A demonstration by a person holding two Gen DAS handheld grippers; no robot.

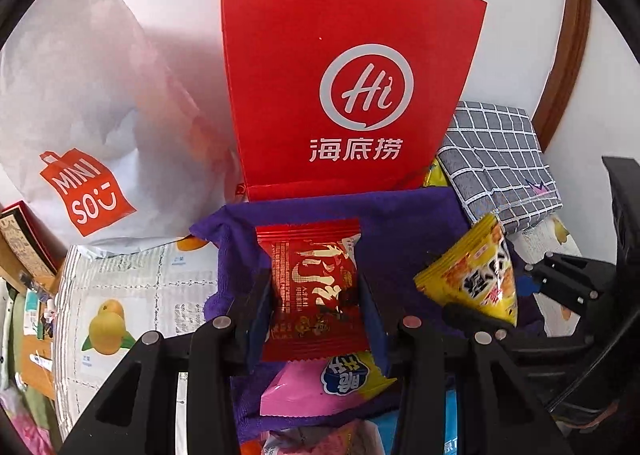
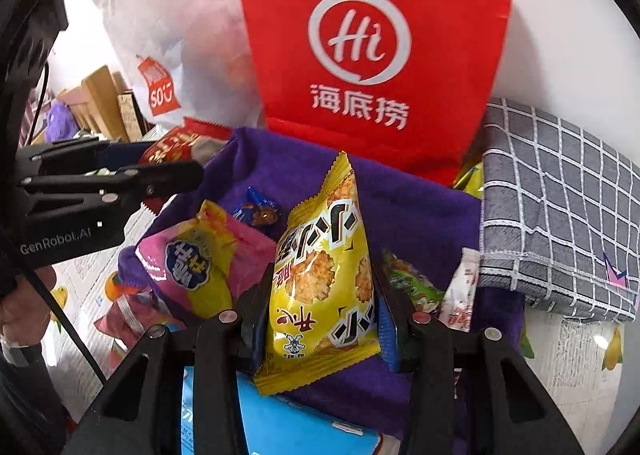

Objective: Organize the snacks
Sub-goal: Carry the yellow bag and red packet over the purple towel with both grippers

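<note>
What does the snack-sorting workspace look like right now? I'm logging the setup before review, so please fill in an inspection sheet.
Surface: table under a fruit-print cover, with a purple cloth spread on it.
Job's things: red snack packet and yellow cracker packet held up; pink-and-yellow packet, small blue candy, green packet and white sachet lying on the cloth.
Clutter: red Hi bag standing behind, white Miniso bag, grey checked fabric box.
Grippers: left gripper shut on the red snack packet; right gripper shut on the yellow cracker packet.
Cables: black cable beside the left gripper.
Surroundings: white wall, wooden frame.
</note>
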